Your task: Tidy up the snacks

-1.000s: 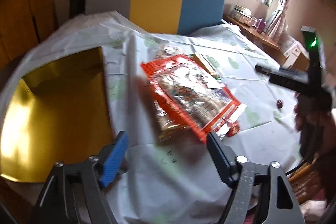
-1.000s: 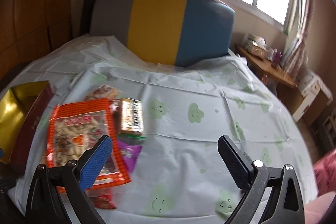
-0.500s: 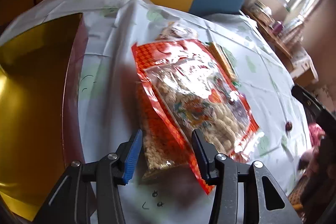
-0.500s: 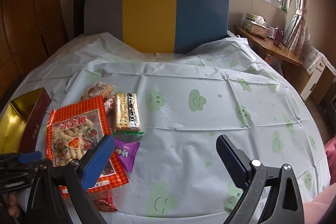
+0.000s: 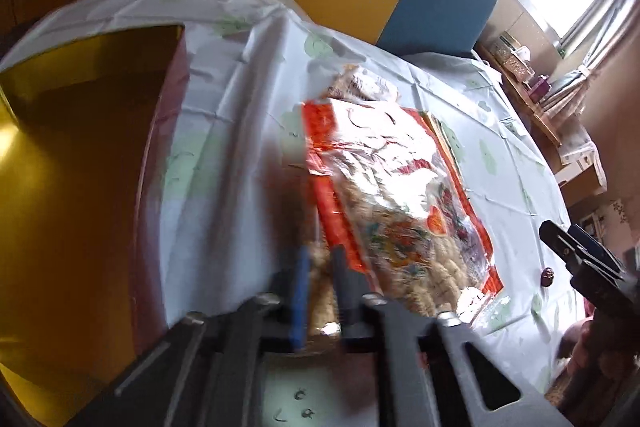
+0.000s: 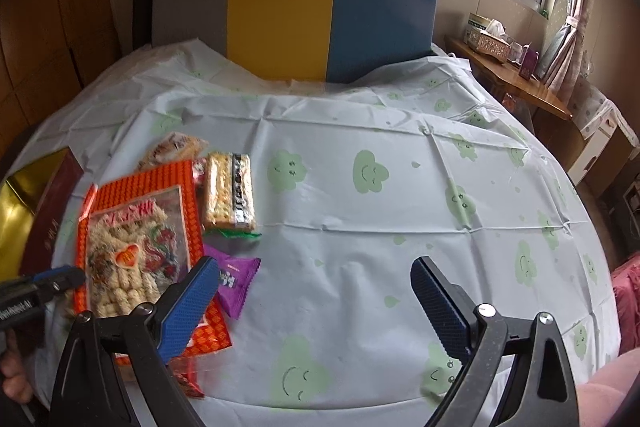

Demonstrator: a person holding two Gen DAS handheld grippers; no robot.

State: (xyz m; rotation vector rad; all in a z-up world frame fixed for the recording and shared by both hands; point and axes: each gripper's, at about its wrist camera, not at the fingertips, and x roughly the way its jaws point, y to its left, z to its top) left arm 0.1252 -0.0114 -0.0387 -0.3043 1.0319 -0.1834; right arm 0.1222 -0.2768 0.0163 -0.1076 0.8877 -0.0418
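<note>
With the near corner of the orange snack bag [image 5: 404,211] pinched, first pick-up step of the sorting judged to be in hand. Left gripper [image 5: 318,291]: jaws drawn almost together, a narrow gap only, filled by the bag's lower left corner; rest of the bag stretching ahead and to the right of the jaws, flat on the worktop [image 5: 248,163]. Gold box [image 5: 80,163] to the left of these jaws, open side up, probably the destination, though not certain from these views. Next move, by judgement: lift and swing leftward over the box rim, slowly, since a corner grip on a floppy, crinkly bag invites sagging, swinging or slipping out. Left tool tilted, pointing down and forward at a shallow angle, close over the worktop; view blurred near the jaws.

Right gripper [image 6: 316,301]: jaws spread wide, holding nothing, poised above the worktop near its front edge. Between and beyond these jaws, only bare cloth with green cloud prints. Left of the blue left jaw: purple packet [image 6: 236,277], partly hidden behind that jaw; farther ahead and left, a long cracker bar [image 6: 230,191] beside the orange bag, and a small pale packet [image 6: 176,147] beyond. Small red wrapper [image 6: 188,383] below the left jaw. Right tool held level, facing the striped headboard [image 6: 296,11], apparently waiting.
</note>
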